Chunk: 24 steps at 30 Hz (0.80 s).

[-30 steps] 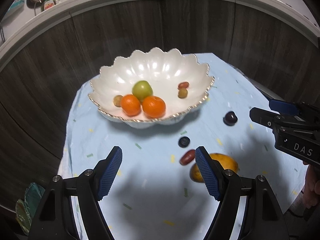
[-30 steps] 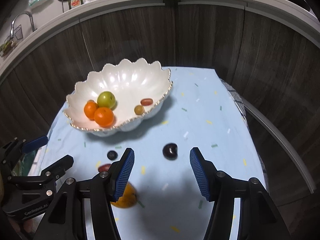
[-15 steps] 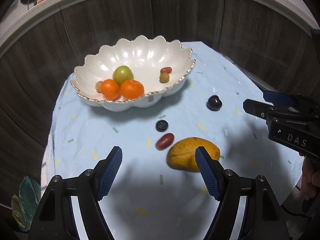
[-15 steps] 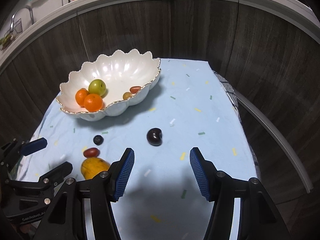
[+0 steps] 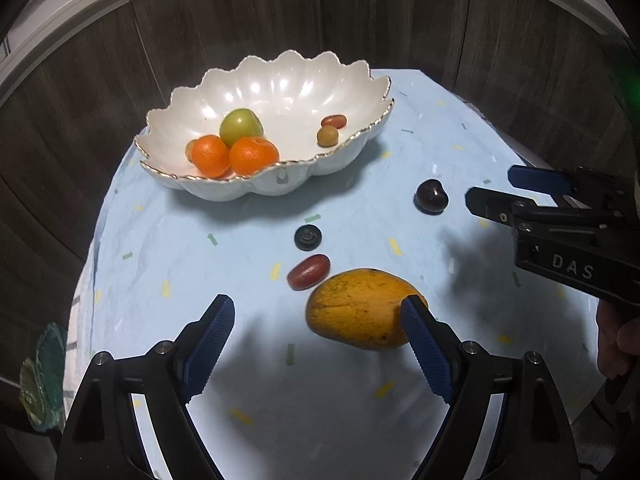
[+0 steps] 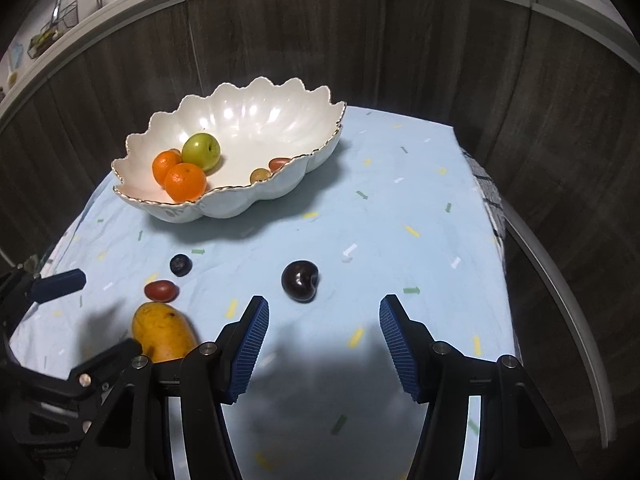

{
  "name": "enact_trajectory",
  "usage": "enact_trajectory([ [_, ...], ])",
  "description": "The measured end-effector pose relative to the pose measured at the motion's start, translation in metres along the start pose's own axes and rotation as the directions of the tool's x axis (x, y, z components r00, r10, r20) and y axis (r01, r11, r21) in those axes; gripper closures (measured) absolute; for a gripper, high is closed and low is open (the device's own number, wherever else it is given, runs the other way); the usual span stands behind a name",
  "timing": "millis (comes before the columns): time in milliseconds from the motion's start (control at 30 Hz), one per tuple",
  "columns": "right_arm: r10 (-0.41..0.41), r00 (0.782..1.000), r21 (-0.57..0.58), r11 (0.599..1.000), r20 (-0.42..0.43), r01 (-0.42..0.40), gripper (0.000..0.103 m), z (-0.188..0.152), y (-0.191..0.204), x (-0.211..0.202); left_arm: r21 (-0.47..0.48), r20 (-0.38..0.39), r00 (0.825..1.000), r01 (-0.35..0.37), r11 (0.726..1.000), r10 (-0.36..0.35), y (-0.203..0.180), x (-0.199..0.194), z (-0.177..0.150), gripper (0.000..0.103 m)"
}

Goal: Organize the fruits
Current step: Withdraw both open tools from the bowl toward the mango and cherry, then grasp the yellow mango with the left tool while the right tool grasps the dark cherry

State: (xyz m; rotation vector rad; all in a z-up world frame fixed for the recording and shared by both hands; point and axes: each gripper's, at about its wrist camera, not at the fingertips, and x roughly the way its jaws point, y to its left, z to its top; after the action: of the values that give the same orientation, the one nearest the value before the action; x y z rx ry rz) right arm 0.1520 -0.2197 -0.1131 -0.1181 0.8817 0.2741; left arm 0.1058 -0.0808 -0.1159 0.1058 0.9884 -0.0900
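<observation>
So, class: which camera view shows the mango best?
The left wrist view: the mango lies close and almost whole, only its right end behind a blue pad. In the right wrist view the mango sits smaller at the lower left, its near end hidden by gripper parts.

Only lettering I can actually read is "DAS", pale capitals on the black body of the right gripper, off to the right of the mango in my left wrist view. There's a red label way up behind the bowl, too blurry to read.
</observation>
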Motion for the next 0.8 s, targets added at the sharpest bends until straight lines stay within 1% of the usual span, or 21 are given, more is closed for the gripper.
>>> enact_trajectory([
  [67, 0.018, 1.0, -0.021, 1.0, -0.008, -0.019, 0.044, 0.002, -0.001, 0.006, -0.001, -0.015, 1.0, 0.002, 1.0, -0.002, -0.005, 0.004, -0.001, 0.018],
  [100, 0.029, 1.0, -0.035, 0.999, -0.012, -0.029, 0.044, 0.003, -0.002, 0.009, 0.014, -0.02, 1.0, -0.015, 1.0, 0.015, -0.007, 0.006, -0.002, 0.018],
  [200, 0.061, 0.998, -0.063, 0.996, -0.027, -0.063, 0.044, 0.007, -0.003, 0.018, 0.017, -0.032, 0.999, -0.009, 1.0, 0.01, -0.016, 0.011, -0.003, 0.018],
  [300, 0.096, 0.994, -0.085, 0.991, -0.043, -0.1, 0.044, 0.011, -0.003, 0.027, 0.002, -0.035, 0.999, -0.007, 1.0, 0.007, -0.02, 0.016, -0.004, 0.017],
  [400, 0.111, 0.992, -0.1, 0.988, -0.055, -0.116, 0.044, 0.013, -0.002, 0.034, -0.022, -0.044, 0.999, -0.002, 1.0, 0.001, -0.019, 0.022, -0.003, 0.016],
  [533, 0.114, 0.991, -0.11, 0.986, -0.068, -0.121, 0.044, 0.017, 0.0, 0.045, -0.025, -0.05, 0.999, 0.001, 1.0, -0.002, -0.021, 0.028, -0.005, 0.016],
  [667, 0.111, 0.991, -0.129, 0.984, -0.076, -0.12, 0.044, 0.018, 0.004, 0.053, -0.039, -0.077, 0.997, 0.009, 0.999, -0.012, -0.021, 0.036, -0.007, 0.016],
  [800, 0.105, 0.991, -0.131, 0.985, -0.088, -0.116, 0.044, 0.016, 0.005, 0.06, -0.046, -0.08, 0.997, 0.013, 0.999, -0.016, -0.02, 0.041, -0.008, 0.017],
])
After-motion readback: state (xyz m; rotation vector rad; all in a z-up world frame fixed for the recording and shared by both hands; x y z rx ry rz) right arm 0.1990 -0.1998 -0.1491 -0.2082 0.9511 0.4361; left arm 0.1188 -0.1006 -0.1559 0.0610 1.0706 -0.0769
